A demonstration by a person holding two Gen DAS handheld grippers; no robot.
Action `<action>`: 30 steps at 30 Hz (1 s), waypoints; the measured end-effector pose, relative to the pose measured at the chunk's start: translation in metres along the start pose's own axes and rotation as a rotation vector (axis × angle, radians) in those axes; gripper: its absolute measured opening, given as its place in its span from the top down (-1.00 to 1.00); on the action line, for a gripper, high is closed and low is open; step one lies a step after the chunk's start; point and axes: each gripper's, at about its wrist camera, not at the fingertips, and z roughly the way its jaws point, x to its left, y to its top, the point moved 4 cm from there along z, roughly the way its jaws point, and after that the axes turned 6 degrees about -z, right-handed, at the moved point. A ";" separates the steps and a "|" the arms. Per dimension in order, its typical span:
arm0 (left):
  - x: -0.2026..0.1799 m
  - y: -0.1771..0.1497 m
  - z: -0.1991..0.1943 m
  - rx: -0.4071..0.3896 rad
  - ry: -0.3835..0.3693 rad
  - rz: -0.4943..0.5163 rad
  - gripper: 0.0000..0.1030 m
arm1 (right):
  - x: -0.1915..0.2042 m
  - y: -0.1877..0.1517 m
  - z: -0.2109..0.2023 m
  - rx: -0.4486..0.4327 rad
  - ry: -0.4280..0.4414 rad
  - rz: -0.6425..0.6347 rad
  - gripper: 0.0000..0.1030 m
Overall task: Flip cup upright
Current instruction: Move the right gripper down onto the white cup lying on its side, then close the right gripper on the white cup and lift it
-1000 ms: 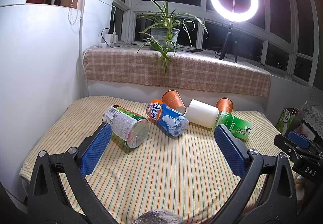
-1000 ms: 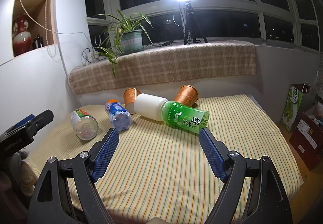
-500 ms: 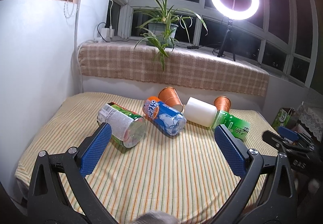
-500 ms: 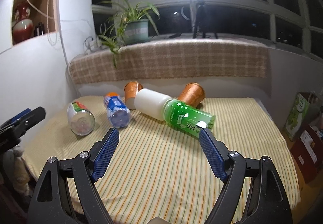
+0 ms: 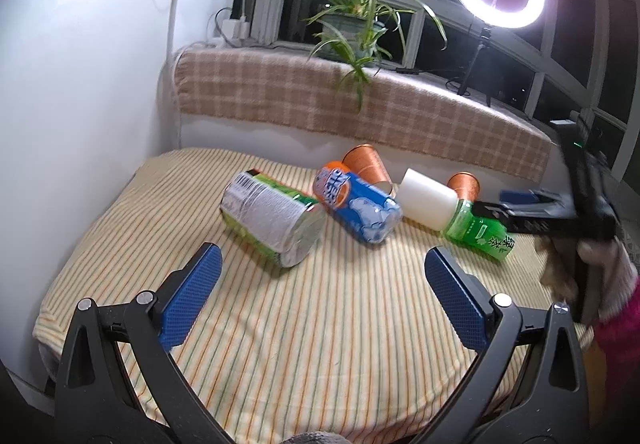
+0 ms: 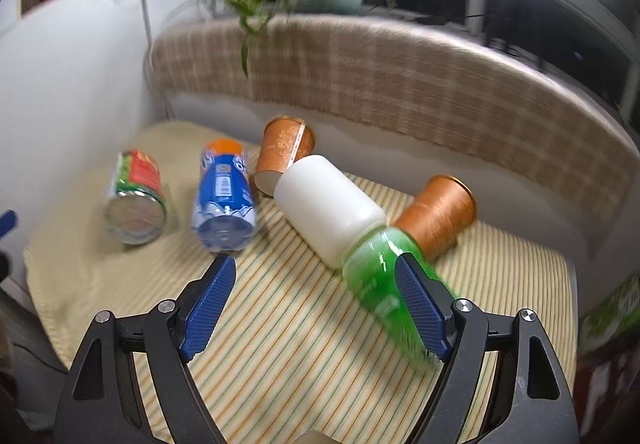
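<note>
Two orange paper cups lie on their sides on the striped cloth: a left cup (image 6: 284,154) (image 5: 366,168) behind the blue can, and a right cup (image 6: 438,218) (image 5: 464,186) behind the green bottle. My right gripper (image 6: 316,300) is open and empty, low over the cloth, its right finger just in front of the green bottle (image 6: 384,272). My left gripper (image 5: 322,298) is open and empty, in front of the cans. The right gripper also shows at the right edge of the left wrist view (image 5: 560,204).
A green-labelled can (image 5: 272,220), a blue can (image 5: 358,204) and a green bottle with a large white cap (image 5: 428,200) lie on their sides among the cups. A checked ledge (image 5: 360,100) with a plant and a ring light stands behind. A white wall is at the left.
My right gripper has moved forward and down towards the green bottle and right cup; its view is blurred by motion. My left gripper has moved closer to the cans.
</note>
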 end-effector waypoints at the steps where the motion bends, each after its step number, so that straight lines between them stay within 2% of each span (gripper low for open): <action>1: 0.005 -0.001 0.001 0.013 0.000 -0.007 -1.00 | 0.001 0.004 0.008 0.022 0.008 -0.024 -0.59; 8: 0.039 -0.006 -0.006 0.065 0.058 -0.039 -0.98 | 0.000 0.025 0.065 0.183 0.021 -0.154 -0.59; 17: 0.086 0.004 -0.026 0.010 0.148 -0.147 -0.98 | 0.005 0.037 0.117 0.380 -0.002 -0.346 -0.59; 24: 0.100 0.009 -0.029 0.009 0.179 -0.158 -0.97 | 0.009 0.037 0.144 0.442 -0.026 -0.412 -0.58; 30: 0.104 0.011 -0.031 0.008 0.200 -0.158 -0.98 | 0.004 0.032 0.156 0.434 -0.031 -0.431 -0.49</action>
